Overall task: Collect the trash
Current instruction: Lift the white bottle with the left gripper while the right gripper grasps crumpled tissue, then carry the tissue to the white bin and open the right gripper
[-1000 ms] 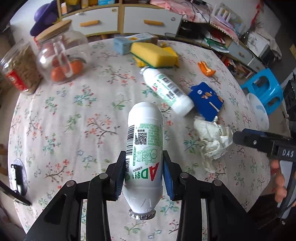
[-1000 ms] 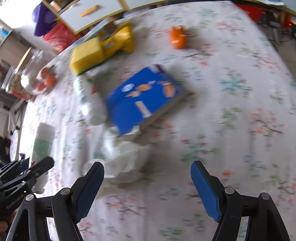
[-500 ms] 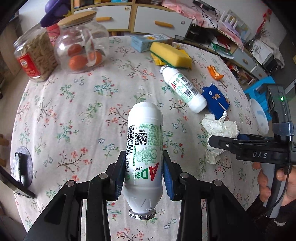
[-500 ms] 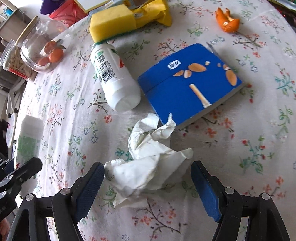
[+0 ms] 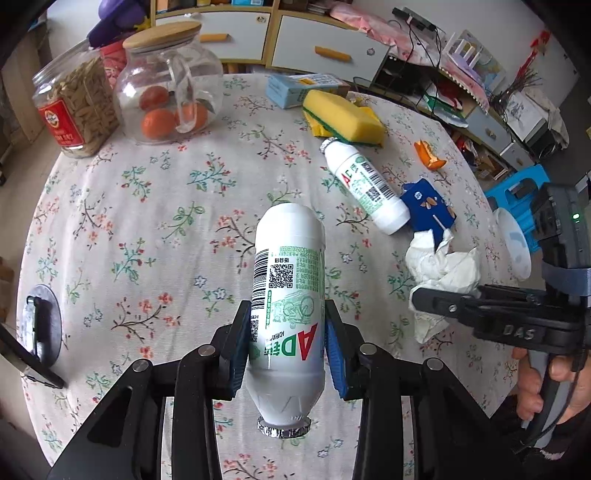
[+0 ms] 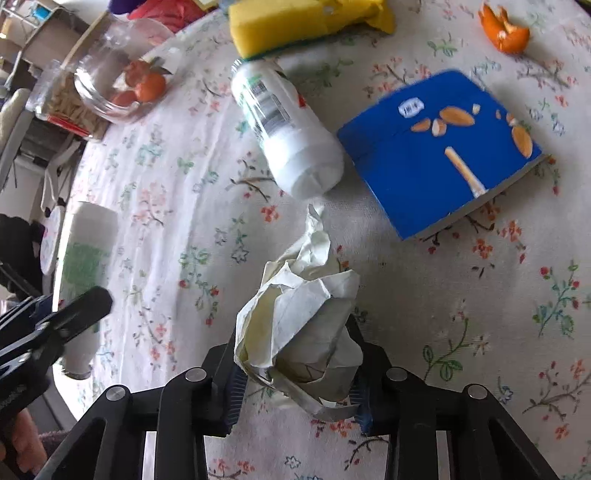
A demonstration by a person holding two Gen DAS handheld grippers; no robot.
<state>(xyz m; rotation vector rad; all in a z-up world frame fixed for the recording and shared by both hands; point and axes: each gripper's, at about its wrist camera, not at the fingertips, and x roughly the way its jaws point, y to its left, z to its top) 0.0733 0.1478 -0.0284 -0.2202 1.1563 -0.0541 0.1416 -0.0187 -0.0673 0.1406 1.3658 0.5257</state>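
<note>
A white plastic bottle (image 5: 288,273) with green print is held above the floral table, cap end toward the camera, and my left gripper (image 5: 287,332) is shut on it. My right gripper (image 6: 295,354) has its jaws closing, and the pads press both sides of a crumpled white paper wad (image 6: 295,295) on the cloth. In the left wrist view the same wad (image 5: 443,266) lies at the right under the right gripper's finger (image 5: 436,301). A second white bottle (image 6: 288,129) lies on its side, beside a flattened blue carton (image 6: 443,155).
An orange peel (image 6: 504,29) lies at the far right. A yellow sponge (image 5: 343,116) and a light-blue box (image 5: 306,86) sit at the back. A glass jar with oranges (image 5: 171,81) and a jar of grain (image 5: 75,107) stand back left. A hand (image 5: 546,384) grips the right tool.
My right gripper came down over the paper wad, and its jaws went from wide apart to pressing on it. The left gripper still holds the bottle; its view has shifted slightly.
</note>
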